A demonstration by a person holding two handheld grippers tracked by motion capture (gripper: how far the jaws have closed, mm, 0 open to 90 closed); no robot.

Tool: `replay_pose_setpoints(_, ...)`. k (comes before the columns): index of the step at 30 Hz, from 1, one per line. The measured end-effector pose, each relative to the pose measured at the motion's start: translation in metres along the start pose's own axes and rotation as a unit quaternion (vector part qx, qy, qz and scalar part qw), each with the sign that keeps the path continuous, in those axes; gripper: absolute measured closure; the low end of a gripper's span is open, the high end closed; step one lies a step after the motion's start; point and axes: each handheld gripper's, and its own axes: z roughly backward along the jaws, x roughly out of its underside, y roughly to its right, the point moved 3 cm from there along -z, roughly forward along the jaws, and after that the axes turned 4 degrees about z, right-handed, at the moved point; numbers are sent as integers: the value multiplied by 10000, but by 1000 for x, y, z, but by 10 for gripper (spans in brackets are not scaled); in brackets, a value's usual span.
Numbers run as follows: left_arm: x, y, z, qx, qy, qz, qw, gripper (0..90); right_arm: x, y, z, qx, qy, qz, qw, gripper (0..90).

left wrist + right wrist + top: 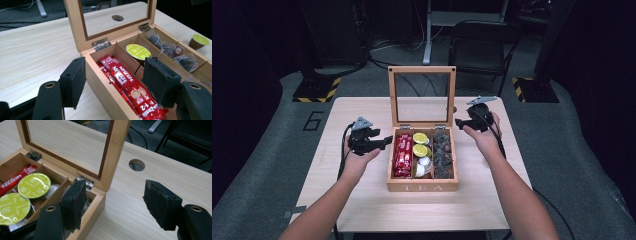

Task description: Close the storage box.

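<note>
Flanking the pale wooden tea box (422,187) from both sides, with bare light-grained tabletop (362,205) open to left, right and front. Left black two-jaw gripper (388,139) hovering just beside the box's left wall, jaws apart and empty, straddling that wall in the left gripper view. Lying in the left compartment: glossy red instant-coffee stick sachets (130,85). Sitting in the middle compartment: round lime-green foil-topped capsules (33,185). Filling the right compartment: dark translucent tea sachets (172,50). Standing upright at the back: glass-paned wooden lid (422,95) on small metal hinges. Right black two-jaw gripper (458,121) near the lid's right edge, jaws apart, gripping nothing.
</note>
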Motion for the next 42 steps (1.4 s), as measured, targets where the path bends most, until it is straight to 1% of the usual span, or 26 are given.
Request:
replay_pose_setpoints(4,0,-1,1,4,-16,-9,10000,351,-8,-3,-3,-28,64,-18,10000,340)
replay_pose_setpoints(5,0,-1,1,-2,-17,-12,10000,351,-10,-3,-3,-23,73,40,10000,340)
replay_pose_setpoints(6,1,-1,1,-11,-3,7,10000,351,-11,-4,-4,-21,78,21,10000,339)
replay_pose_setpoints(7,1,-2,1,-20,0,-3,10000,351,-13,-4,-4,-39,87,103,9999,340)
replay_pose_setpoints(8,1,-2,1,-25,5,0,10000,351,-15,-6,-4,-36,81,29,10000,339)
replay_pose_setpoints(10,1,-2,2,-27,-1,-6,10000,352,-19,-8,-5,-35,121,33,9999,338)
replay_pose_setpoints(11,1,-2,3,-27,-9,-7,10000,353,-21,-6,-5,-42,142,86,9999,338)
replay_pose_setpoints(12,1,-3,3,-33,-5,-6,10000,353,-23,-7,-5,-42,128,16,9999,338)
replay_pose_setpoints(14,1,-2,4,-40,12,-3,10000,353,-25,-6,-7,-3,102,-30,9999,338)
replay_pose_setpoints(16,2,-2,5,-37,6,-14,10000,353,-26,-5,-9,27,84,-35,10000,338)
replay_pose_setpoints(17,2,-2,5,-24,-20,-13,10000,354,-27,-3,-10,11,103,19,9999,338)
replay_pose_setpoints(18,2,-2,6,-19,-29,-37,10000,353,-29,-4,-11,20,98,-63,9999,338)
replay_pose_setpoints(20,3,-2,7,-23,-17,-29,10000,354,-31,-3,-12,35,100,4,9999,337)
replay_pose_setpoints(22,4,-3,7,-23,-30,-39,10000,354,-34,-3,-13,41,111,-61,9999,337)
replay_pose_setpoints(25,4,-2,8,-22,-26,-43,10000,354,-37,-4,-15,40,112,-33,9999,336)
replay_pose_setpoints(26,4,-2,8,-22,-22,-40,10000,353,-38,-6,-16,45,92,-64,9999,335)
replay_pose_setpoints(29,4,-2,9,-19,-10,-33,10000,353,-39,-7,-21,29,75,2,10000,333)
replay_pose_setpoints(31,4,-2,9,-9,-15,-27,10000,354,-40,-8,-23,44,50,-46,10000,333)
replay_pose_setpoints(32,4,-2,9,-12,1,-30,10000,354,-40,-7,-25,51,55,-3,10000,333)
replay_pose_setpoints(33,4,-2,9,-8,-13,-34,10000,354,-40,-7,-26,52,36,-38,10000,333)
replay_pose_setpoints(34,5,-2,9,-4,0,-27,10000,354,-40,-6,-29,56,42,28,10000,333)
replay_pose_setpoints(35,5,-2,9,-4,-8,-35,10000,354,-39,-6,-30,67,26,43,10000,333)
replay_pose_setpoints(39,6,-2,10,11,-23,-6,10000,354,-38,-4,-36,90,-11,-34,10000,333)
replay_pose_setpoints(42,7,-2,10,-3,-20,-23,10000,353,-37,-3,-40,80,-44,-81,9999,333)
